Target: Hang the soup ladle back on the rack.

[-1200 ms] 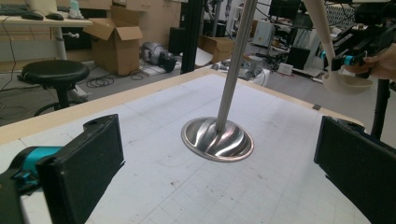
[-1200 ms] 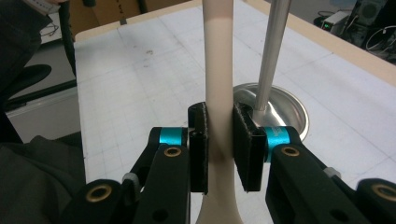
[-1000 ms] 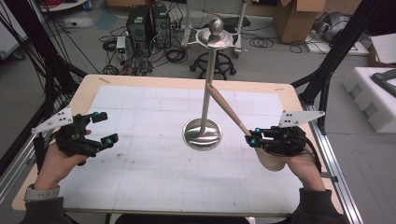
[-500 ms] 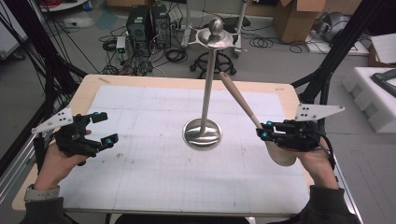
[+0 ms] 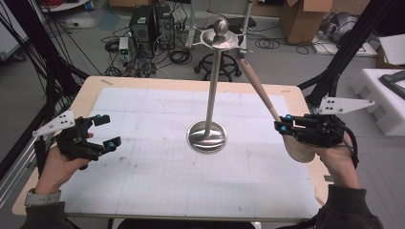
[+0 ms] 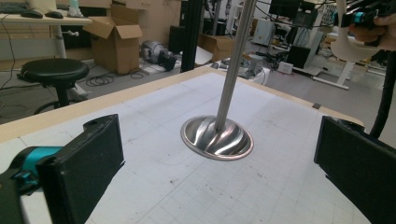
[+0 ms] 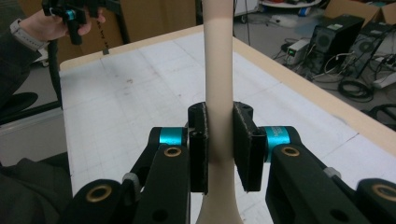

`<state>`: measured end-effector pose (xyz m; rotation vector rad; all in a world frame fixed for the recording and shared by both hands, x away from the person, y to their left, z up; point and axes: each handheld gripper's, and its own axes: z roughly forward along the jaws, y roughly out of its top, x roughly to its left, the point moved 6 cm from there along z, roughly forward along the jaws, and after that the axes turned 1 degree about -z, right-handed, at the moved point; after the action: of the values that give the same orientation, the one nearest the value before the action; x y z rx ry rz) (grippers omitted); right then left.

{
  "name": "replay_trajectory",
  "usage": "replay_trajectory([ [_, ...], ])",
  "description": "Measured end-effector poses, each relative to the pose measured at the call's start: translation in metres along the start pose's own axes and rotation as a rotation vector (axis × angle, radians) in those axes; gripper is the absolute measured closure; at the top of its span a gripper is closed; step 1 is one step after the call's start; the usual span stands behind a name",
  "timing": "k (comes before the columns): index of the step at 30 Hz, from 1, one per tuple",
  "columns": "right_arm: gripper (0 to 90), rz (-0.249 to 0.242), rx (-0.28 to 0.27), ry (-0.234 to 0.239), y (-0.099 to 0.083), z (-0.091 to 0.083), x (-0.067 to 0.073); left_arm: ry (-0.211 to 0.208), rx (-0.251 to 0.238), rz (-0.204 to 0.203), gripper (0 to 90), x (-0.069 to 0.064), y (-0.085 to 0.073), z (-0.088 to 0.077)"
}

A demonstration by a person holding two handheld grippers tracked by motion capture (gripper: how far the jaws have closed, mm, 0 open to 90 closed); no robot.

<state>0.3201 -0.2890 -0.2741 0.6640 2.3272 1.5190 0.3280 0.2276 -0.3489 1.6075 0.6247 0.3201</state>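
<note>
Your right gripper [image 5: 281, 126] sits at the right side of the desk [image 5: 143, 86], raised above the surface, and its fingers [image 7: 198, 140] pinch the handle of a pale wooden spoon [image 5: 260, 90]. In the right gripper view the two black pads press on either side of the handle, just above where it widens toward the bowl. In the high view the spoon is tilted: its bowl hangs below your right hand, near the right edge of the desk, and its handle slants up and to the left, so that the tip comes close beside the small dish at the top of the metal stand [image 5: 212, 95]. Whether the tip touches the dish cannot be told.

The metal stand rises upright from a round, fluted base in the middle of the desk, on the white gridded mat [image 5: 143, 143]. Its thin pole carries a shallow dish with a ball on top.

Your left gripper [image 5: 106, 131] rests at the left side of the desk, well apart from the stand. Its fingers [image 6: 88, 158] are spread wide with nothing between them; in the left gripper view they frame the stand's base.
</note>
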Motion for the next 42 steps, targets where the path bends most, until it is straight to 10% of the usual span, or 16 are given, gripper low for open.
replay_trajectory([
  [42,78.0,0.011,-0.050,-0.027,0.018,0.002,-0.009,-0.002,-0.004,-0.010,1.8,0.001,0.000,-0.001],
])
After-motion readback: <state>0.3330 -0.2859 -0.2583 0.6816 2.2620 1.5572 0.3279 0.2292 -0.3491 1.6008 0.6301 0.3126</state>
